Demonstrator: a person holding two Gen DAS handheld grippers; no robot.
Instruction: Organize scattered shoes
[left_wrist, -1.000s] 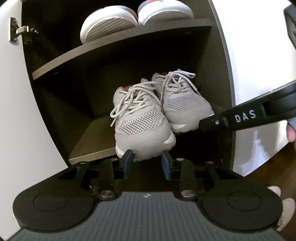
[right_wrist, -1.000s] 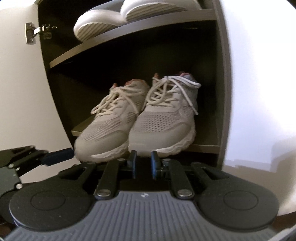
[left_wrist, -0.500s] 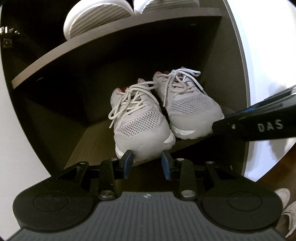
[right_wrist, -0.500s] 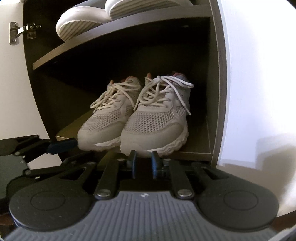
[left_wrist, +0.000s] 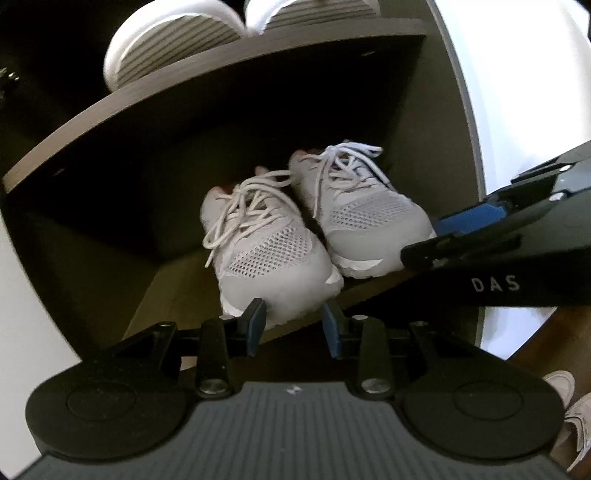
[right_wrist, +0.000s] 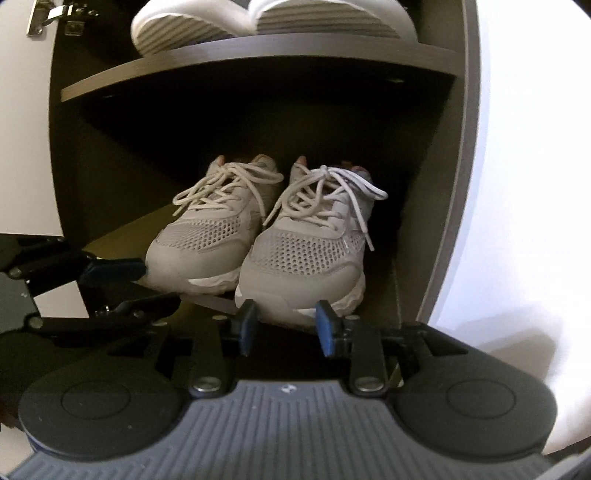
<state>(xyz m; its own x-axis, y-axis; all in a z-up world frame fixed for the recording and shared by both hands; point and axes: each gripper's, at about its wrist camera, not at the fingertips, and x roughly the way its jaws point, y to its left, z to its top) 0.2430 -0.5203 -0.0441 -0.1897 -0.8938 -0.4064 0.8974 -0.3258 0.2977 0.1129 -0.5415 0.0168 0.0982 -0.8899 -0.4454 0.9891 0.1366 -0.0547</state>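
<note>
Two grey mesh sneakers with white laces stand side by side, toes out, on the lower shelf (left_wrist: 173, 295) of a dark cabinet. In the left wrist view the left sneaker (left_wrist: 266, 254) has its toe just beyond my left gripper (left_wrist: 293, 326), which is open with nothing pinched. The right sneaker (right_wrist: 306, 254) sits right in front of my right gripper (right_wrist: 286, 326), whose jaws are opening and do not press on it. A blue pad of the right gripper (left_wrist: 469, 221) lies beside the right sneaker (left_wrist: 369, 221). The left gripper's pad (right_wrist: 110, 269) is at the left sneaker's (right_wrist: 207, 236) toe.
On the upper shelf (left_wrist: 221, 85) a pair of white-soled shoes (left_wrist: 173, 48) faces outward. The cabinet's right wall (left_wrist: 454, 110) stands close beside the right sneaker. More pale shoes (left_wrist: 569, 402) lie on the wooden floor at the lower right. A door hinge (right_wrist: 48, 14) is at the upper left.
The right gripper's jaws have spread from nearly shut. Its blue pad now shows in the left wrist view. Both sneakers stay on the lower shelf.
</note>
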